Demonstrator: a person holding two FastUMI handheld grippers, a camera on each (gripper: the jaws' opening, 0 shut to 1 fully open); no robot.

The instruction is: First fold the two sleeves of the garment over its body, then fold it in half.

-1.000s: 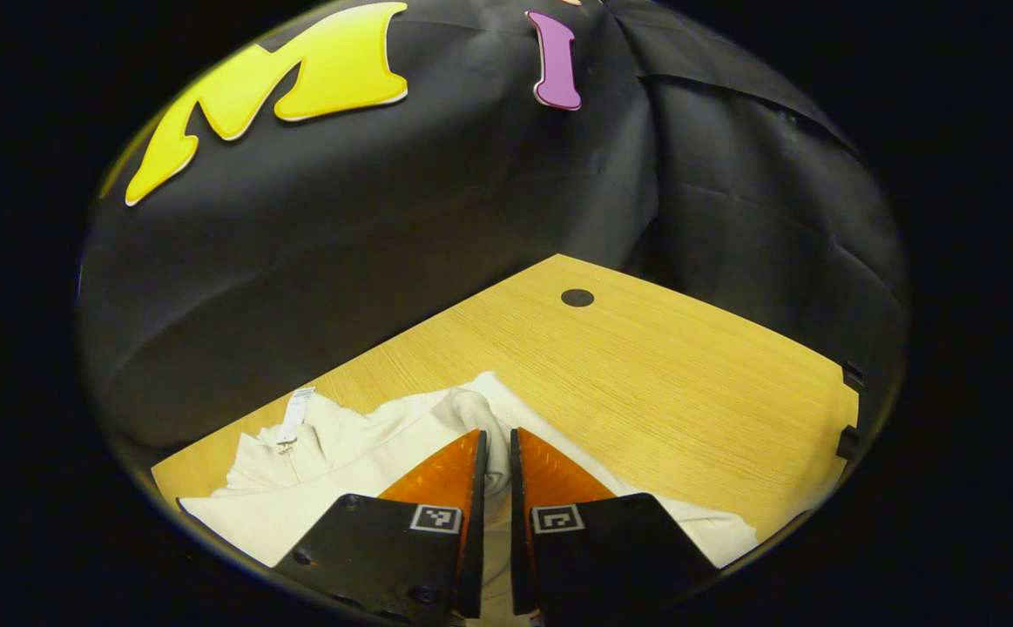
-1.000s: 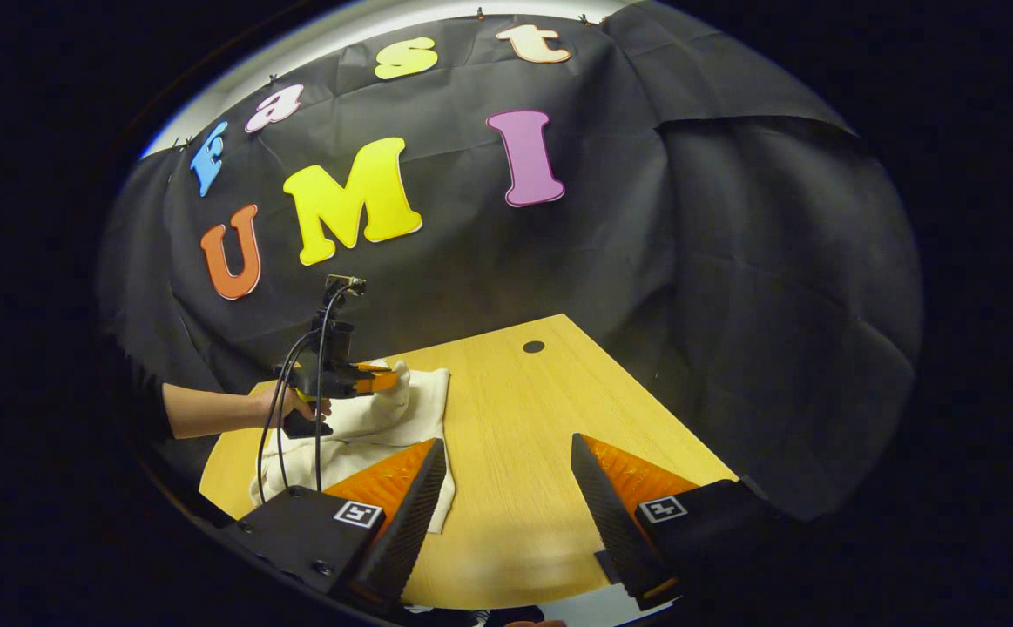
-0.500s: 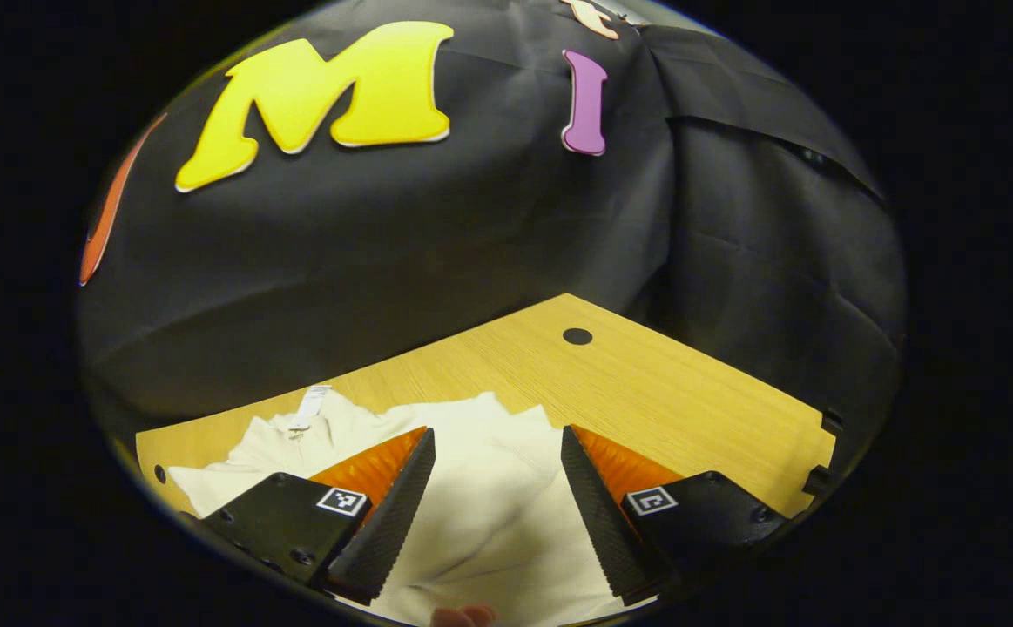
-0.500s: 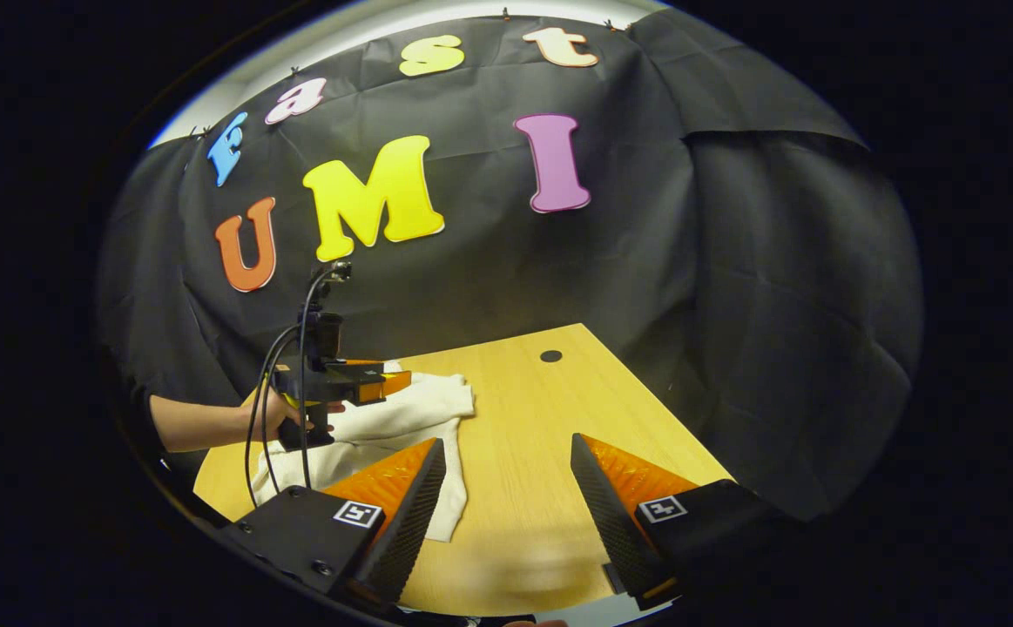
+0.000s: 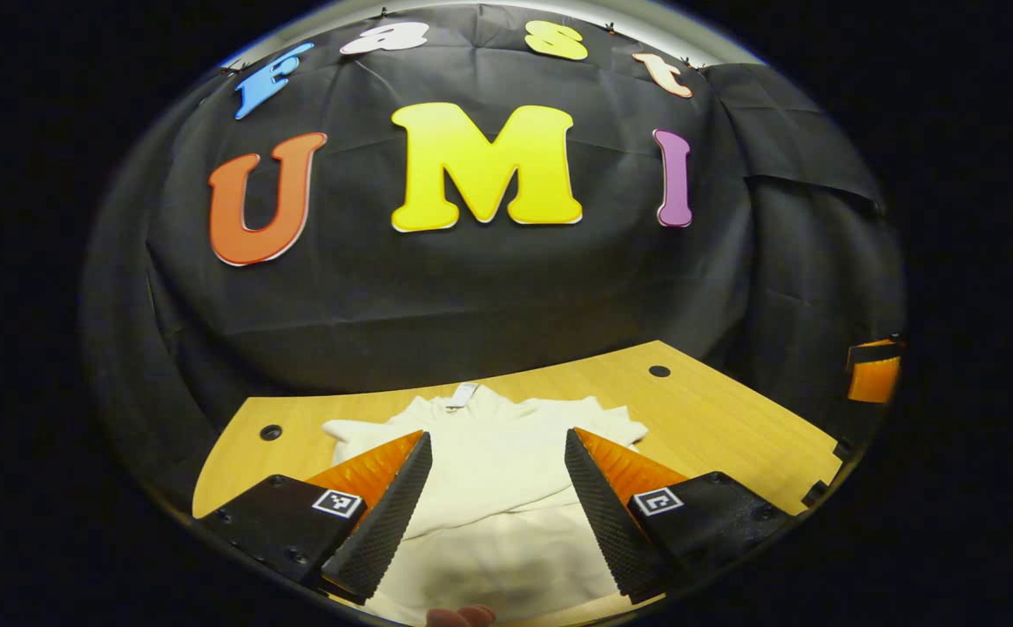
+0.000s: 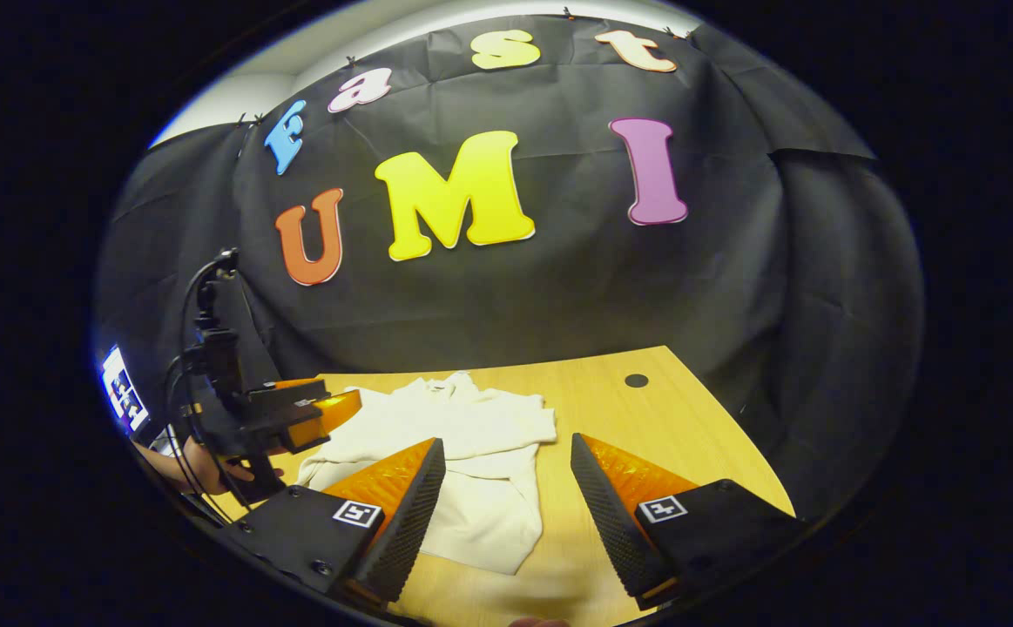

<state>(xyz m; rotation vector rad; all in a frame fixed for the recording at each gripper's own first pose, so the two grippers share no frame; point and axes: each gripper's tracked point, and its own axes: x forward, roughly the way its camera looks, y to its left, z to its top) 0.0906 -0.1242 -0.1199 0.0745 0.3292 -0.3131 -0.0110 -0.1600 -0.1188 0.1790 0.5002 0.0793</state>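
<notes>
Two grippers hang above a wooden table [image 5: 715, 418]; on it lies the cream garment [image 5: 497, 461], sleeves folded across its body, collar toward the booth wall; the left gripper [image 5: 497, 488] stands spread wide over the cloth, holding nothing; the right gripper [image 6: 506, 496] gapes wide near the garment's edge; a small tag [image 5: 462, 394] sits at the collar.

garment [image 5: 506, 488] hem cut off below, hand [image 6: 197, 468] partly hidden behind left claw [image 6: 319, 416]
</notes>
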